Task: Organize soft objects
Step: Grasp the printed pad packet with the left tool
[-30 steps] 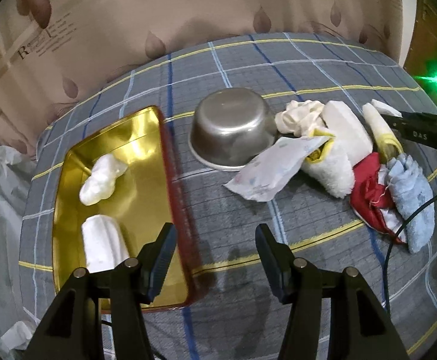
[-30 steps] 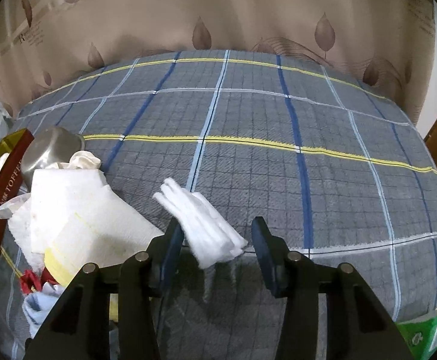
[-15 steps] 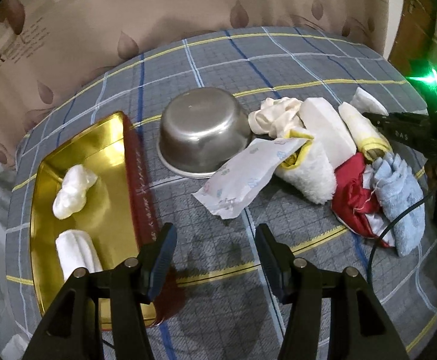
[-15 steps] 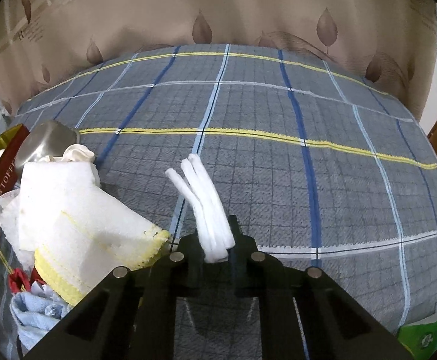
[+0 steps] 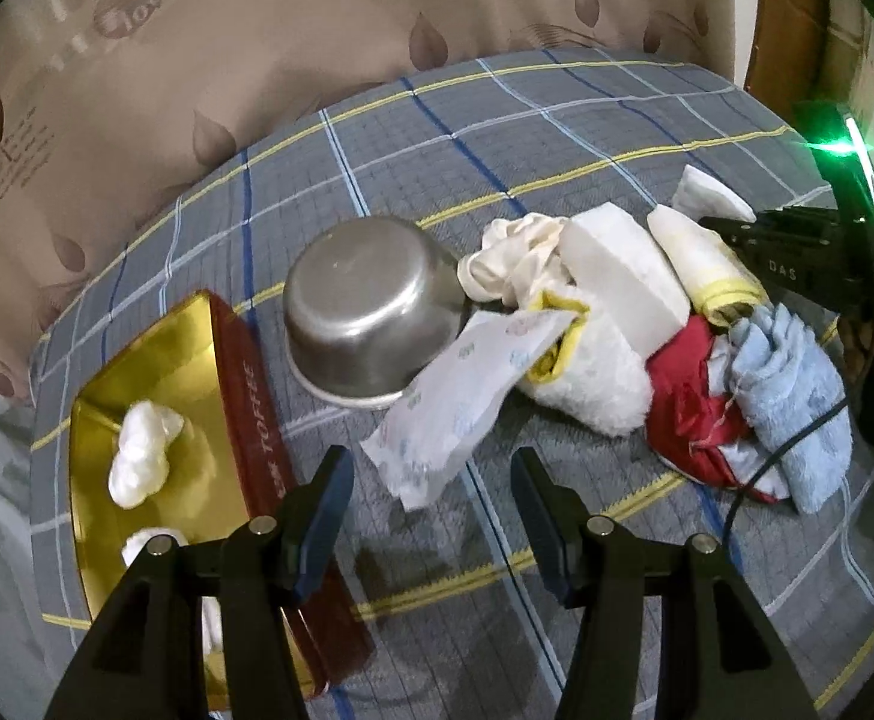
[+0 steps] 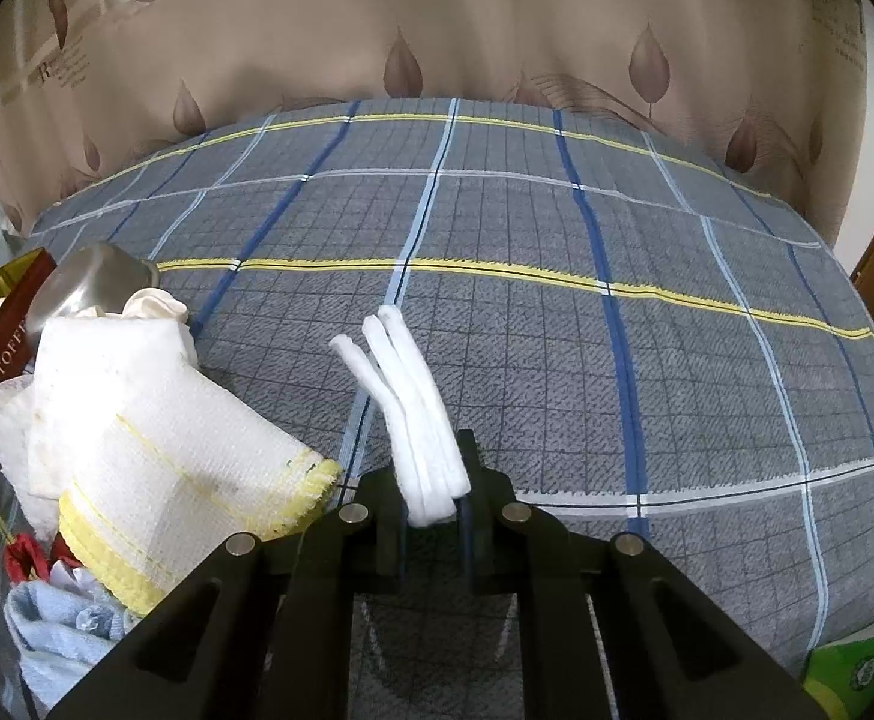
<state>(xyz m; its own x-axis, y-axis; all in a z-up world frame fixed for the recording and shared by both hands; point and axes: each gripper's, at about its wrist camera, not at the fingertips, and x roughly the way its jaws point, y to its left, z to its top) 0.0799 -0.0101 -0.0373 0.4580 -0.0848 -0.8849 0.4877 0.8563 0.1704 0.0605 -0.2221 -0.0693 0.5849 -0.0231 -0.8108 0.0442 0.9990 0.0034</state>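
The right gripper (image 6: 434, 507) has its jaws clamped on the near end of a folded white cotton pad (image 6: 413, 414), its free end fanning out ahead of them, evidently pinched there so it can be carried off the plaid bed (image 6: 557, 330). The left gripper (image 5: 431, 510) hovers with jaws apart and empty; a printed tissue packet (image 5: 467, 402) lies just ahead between them. Left of those jaws sits a gold toffee tin (image 5: 209, 348) already holding white wads (image 5: 140, 453), apparently the collecting place. An overturned steel bowl (image 5: 365, 306) and heaped cloths (image 5: 677, 348) wait beyond.
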